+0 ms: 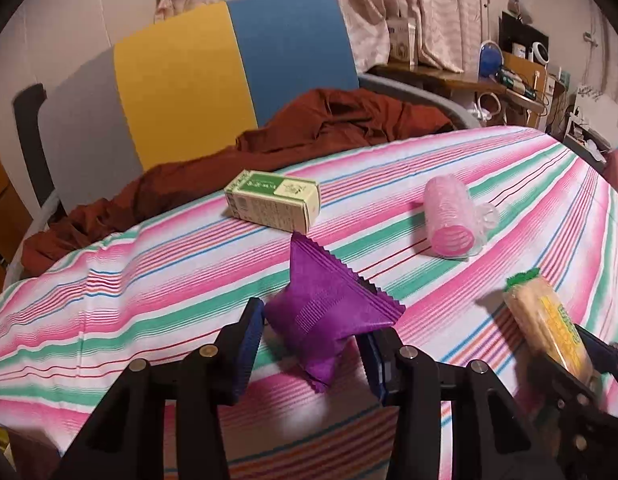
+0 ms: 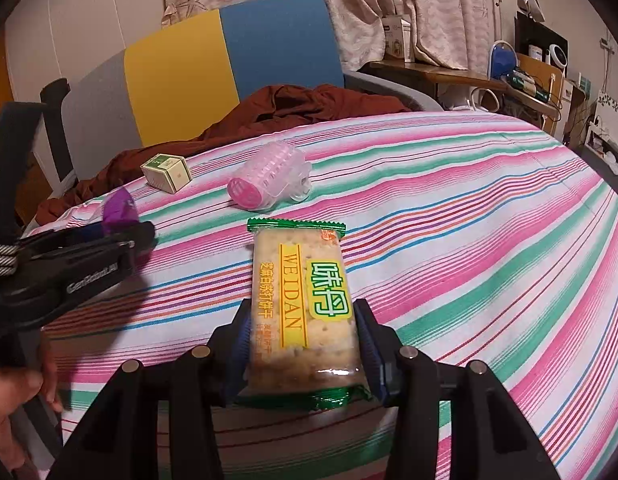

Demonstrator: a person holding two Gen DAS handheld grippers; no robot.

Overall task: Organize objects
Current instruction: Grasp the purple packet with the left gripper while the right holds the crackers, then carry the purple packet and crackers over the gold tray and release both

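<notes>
A crumpled purple packet [image 1: 329,304] sits between the blue pads of my left gripper [image 1: 315,332], which is shut on it just above the striped cloth [image 1: 109,320]. In the right wrist view the same purple packet [image 2: 119,208] pokes out of the left gripper [image 2: 125,232]. My right gripper [image 2: 303,312] is shut on a cracker packet [image 2: 303,280] with green ends and yellow print; that cracker packet [image 1: 549,320] also shows at the right of the left wrist view. A green and cream box [image 1: 273,200] [image 2: 167,172] and a pink roller in clear wrap [image 1: 449,220] [image 2: 265,184] lie farther back.
A rust-brown garment [image 1: 329,128] is heaped at the cloth's far edge, in front of a chair back [image 1: 229,80] in grey, yellow and blue. A cluttered desk [image 1: 509,84] stands at the far right. A person's hand [image 2: 13,392] shows at the lower left.
</notes>
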